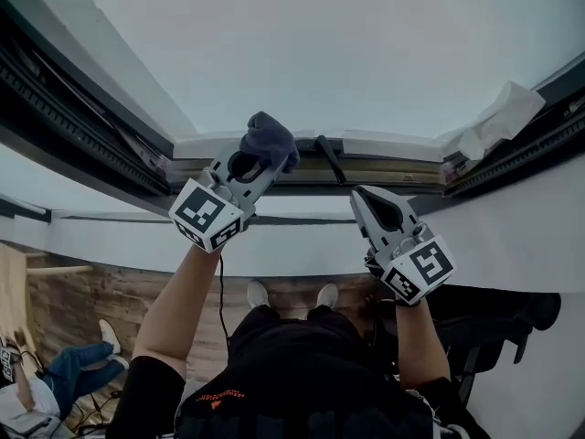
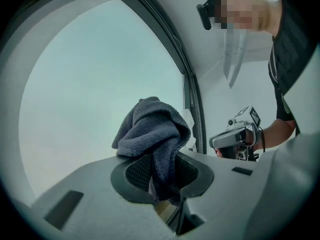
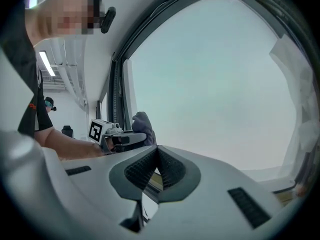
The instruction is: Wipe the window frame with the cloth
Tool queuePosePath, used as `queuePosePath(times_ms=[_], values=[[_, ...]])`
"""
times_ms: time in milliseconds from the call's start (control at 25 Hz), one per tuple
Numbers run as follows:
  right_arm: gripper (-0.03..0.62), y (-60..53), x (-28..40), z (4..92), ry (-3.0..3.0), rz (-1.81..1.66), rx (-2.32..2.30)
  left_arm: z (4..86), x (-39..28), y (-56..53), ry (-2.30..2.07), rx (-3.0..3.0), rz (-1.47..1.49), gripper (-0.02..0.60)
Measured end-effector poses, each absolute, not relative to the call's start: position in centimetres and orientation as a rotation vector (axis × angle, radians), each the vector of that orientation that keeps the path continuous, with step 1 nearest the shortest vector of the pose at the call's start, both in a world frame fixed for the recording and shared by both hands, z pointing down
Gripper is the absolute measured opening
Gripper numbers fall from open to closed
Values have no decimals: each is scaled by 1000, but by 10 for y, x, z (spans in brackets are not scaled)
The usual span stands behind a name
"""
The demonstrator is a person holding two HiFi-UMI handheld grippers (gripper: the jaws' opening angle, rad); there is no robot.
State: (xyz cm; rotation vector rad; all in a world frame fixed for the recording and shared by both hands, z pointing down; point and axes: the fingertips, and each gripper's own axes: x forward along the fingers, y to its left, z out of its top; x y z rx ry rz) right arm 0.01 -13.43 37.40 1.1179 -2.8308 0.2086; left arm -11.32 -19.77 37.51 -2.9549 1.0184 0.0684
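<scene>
A dark grey-blue cloth (image 1: 269,140) is bunched in my left gripper (image 1: 251,161), which is shut on it and held up at the lower window frame (image 1: 384,158). In the left gripper view the cloth (image 2: 152,134) spills out above the jaws, in front of the pale glass. My right gripper (image 1: 379,207) is shut with nothing in it, lower and to the right, just short of the frame. The right gripper view shows its jaws closed tip to tip, with the left gripper (image 3: 122,139) and the cloth (image 3: 142,124) off to the left.
A black window handle (image 1: 329,158) lies on the frame between the grippers. White crumpled plastic film (image 1: 498,117) hangs at the frame's right corner. Dark side rails (image 1: 64,117) run along the left. Below are a white wall, a wooden floor and the person's feet.
</scene>
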Motion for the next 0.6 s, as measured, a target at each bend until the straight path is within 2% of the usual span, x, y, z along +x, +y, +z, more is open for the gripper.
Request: queuePosePath(times_ms=[600], values=[[3, -139, -40, 367, -2882, 189, 1044, 407, -147, -157, 1094, -3003, 39, 91]])
